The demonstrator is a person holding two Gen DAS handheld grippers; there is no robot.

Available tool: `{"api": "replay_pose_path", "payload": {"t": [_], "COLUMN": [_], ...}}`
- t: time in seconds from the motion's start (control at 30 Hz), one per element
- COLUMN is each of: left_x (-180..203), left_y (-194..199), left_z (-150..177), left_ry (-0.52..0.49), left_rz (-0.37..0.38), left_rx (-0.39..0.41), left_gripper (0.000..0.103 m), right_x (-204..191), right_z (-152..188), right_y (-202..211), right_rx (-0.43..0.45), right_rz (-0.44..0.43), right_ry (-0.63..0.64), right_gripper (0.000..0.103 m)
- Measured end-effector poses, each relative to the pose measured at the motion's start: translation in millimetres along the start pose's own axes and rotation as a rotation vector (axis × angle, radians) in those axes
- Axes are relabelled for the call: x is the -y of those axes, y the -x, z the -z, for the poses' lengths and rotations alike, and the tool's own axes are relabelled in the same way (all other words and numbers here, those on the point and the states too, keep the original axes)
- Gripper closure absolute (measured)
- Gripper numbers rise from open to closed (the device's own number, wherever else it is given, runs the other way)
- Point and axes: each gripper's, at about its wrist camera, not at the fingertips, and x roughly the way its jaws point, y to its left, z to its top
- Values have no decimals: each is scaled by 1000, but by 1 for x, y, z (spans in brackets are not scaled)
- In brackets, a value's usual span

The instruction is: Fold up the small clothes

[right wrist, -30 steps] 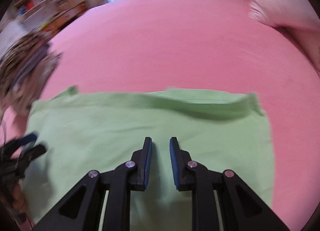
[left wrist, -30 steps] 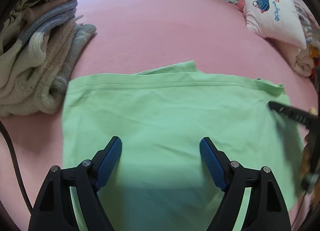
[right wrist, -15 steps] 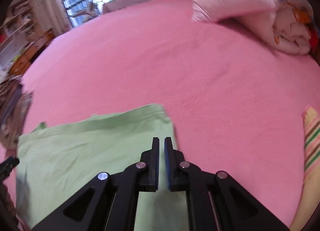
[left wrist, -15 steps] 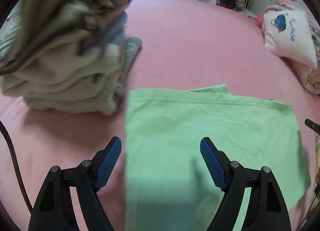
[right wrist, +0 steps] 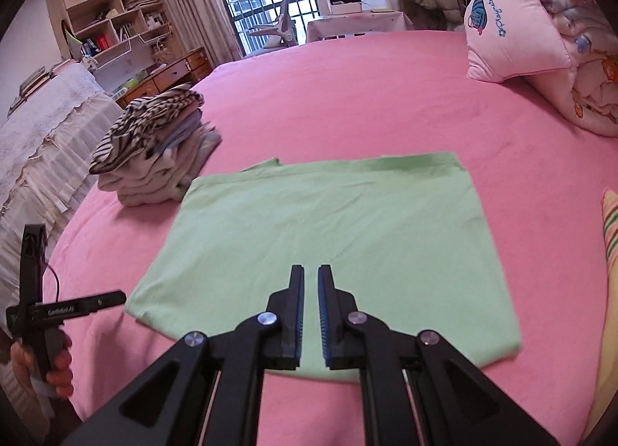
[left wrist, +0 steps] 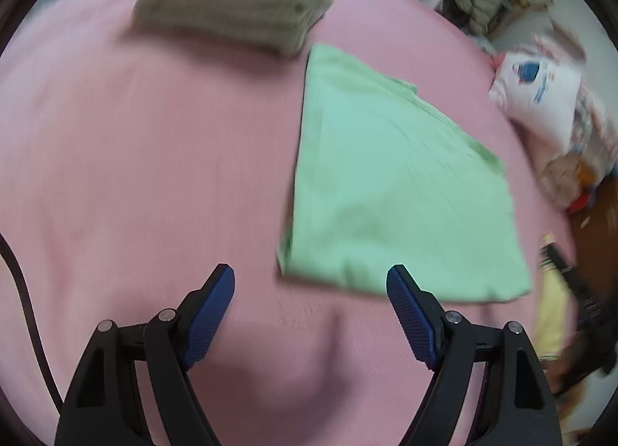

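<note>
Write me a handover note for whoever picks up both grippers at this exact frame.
Left gripper: open, empty, over bare pink bed, off the left edge of the green garment.
Right gripper: jaws nearly closed with a thin gap, nothing between them, above the garment's near edge.
Garment: lies flat as a rough rectangle mid-bed, a small flap poking out at its far left corner.
Folded pile: beside the garment's far left corner.
Done: garment appears already partly folded and smoothed.
Left: probably one more fold, then move it to the pile. A striped item waits at the right edge.

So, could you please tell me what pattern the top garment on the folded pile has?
Black-and-white stripes, zebra-like, clearest in the right wrist view.
</note>
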Motion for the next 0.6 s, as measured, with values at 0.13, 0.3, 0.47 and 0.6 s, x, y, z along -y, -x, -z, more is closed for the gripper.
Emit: {"api": "replay_pose_path", "payload": {"t": [0.13,0.3,0.47,0.6], "left_x": [-14,-17,-15,-3], "left_y": [-20,-37,-59,-68], "left_z": [24,23,11,0], "left_ry": [169,254,305,308], "left_rz": [158,246,286,305], "left_rx": [-23,50,108,144], "left_gripper": [23,24,24,62], "right_x": [-20,-32,-30,-34], "right_z": [29,52,57,60], "right_y": [-20,-32,-41,-52], "right_rx": [-21,-18,-7,-21], "right_rz": [9,30,31,50], "right_ry": [2,21,7,47], "right_gripper": [96,96,96,99]}}
